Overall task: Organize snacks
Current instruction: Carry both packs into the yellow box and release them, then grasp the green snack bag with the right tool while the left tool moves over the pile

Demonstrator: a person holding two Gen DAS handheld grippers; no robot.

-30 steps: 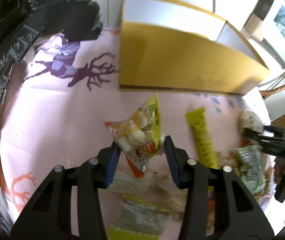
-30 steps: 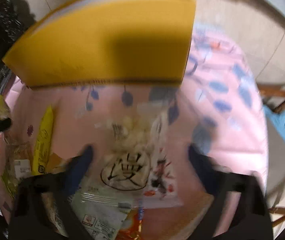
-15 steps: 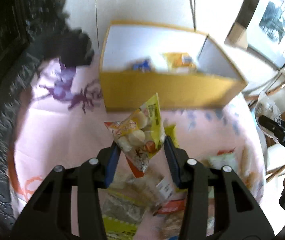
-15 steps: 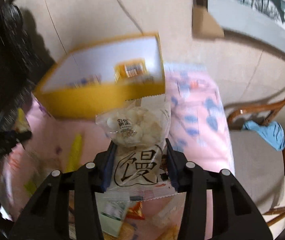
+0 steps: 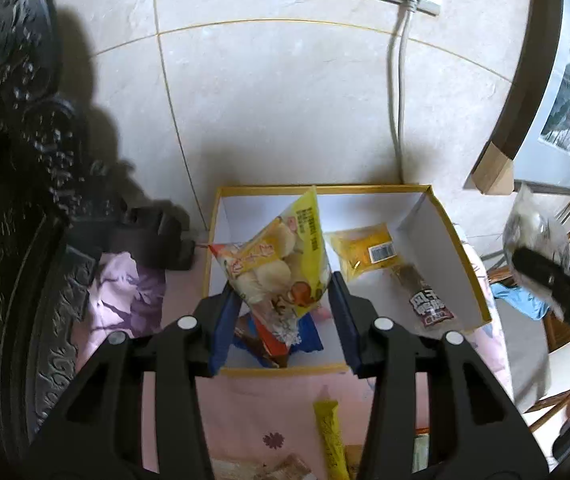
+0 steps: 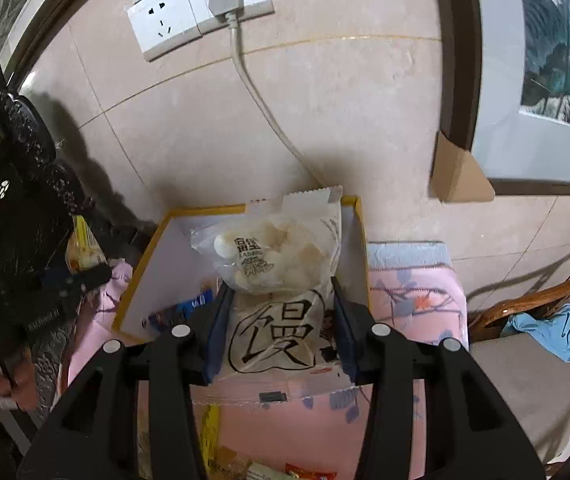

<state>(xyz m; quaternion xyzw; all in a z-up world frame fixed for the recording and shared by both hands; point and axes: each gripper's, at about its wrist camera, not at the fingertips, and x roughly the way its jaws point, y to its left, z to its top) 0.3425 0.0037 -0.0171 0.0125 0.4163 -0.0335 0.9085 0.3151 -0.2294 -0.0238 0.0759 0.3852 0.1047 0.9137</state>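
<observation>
My left gripper (image 5: 283, 326) is shut on a yellow snack bag (image 5: 279, 264) and holds it above the open yellow box (image 5: 451, 256). The box holds an orange packet (image 5: 367, 254), a brown bar (image 5: 421, 294) and a blue packet (image 5: 309, 336). My right gripper (image 6: 277, 326) is shut on a clear bag of white buns (image 6: 281, 276) and holds it above the same box (image 6: 145, 280), near its right wall. The right gripper also shows in the left wrist view (image 5: 557, 280), to the right of the box.
The box stands on a pink patterned cloth (image 5: 269, 416) against a tiled wall with a socket and cable (image 6: 245, 64). More snacks lie at the near edge, among them a yellow stick (image 5: 331, 436). A dark carved frame (image 5: 13, 240) is at the left, a chair (image 6: 533, 320) at the right.
Both grippers have risen with their bags and moved forward over the box. The view now looks down into the box, with the wall socket in sight.
</observation>
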